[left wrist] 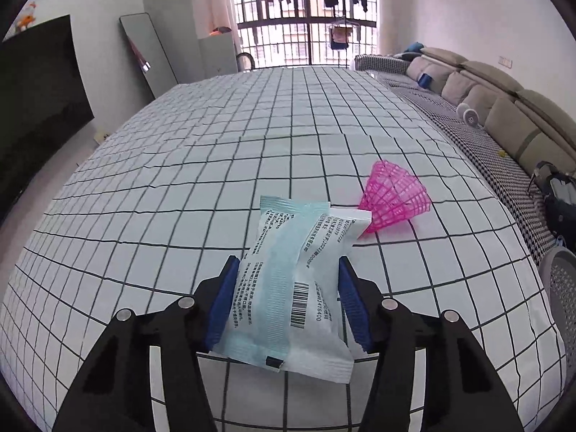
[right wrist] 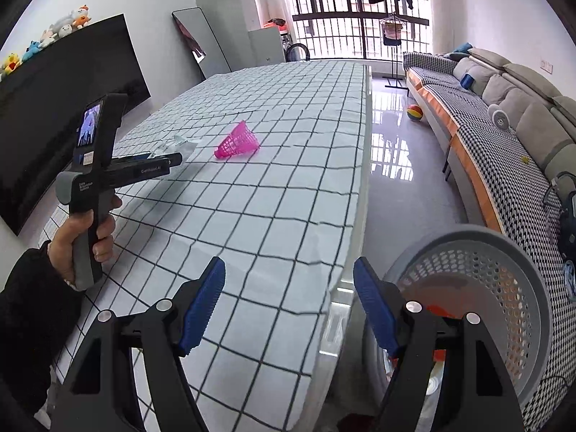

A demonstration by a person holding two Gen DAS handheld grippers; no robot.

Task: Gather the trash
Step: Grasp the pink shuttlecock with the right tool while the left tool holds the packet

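My left gripper [left wrist: 288, 273] is shut on a white and pale-blue packet [left wrist: 288, 288] with a barcode, held between its blue pads just over the checked tablecloth [left wrist: 180, 187]. A pink plastic shuttlecock [left wrist: 394, 196] lies on its side just beyond the packet's far right corner. In the right wrist view the left gripper [right wrist: 176, 160] shows at the left with the packet [right wrist: 180, 147] at its tip, and the shuttlecock [right wrist: 237, 142] lies beyond it. My right gripper [right wrist: 289, 273] is open and empty over the table's right edge, beside a grey perforated basket [right wrist: 504, 288].
The basket stands on the floor right of the table and holds something red and orange. A sofa [right wrist: 504, 108] with a houndstooth cover runs along the right wall. A ball [right wrist: 414, 112] lies on the glossy floor. A dark TV [right wrist: 54, 108] stands at the left.
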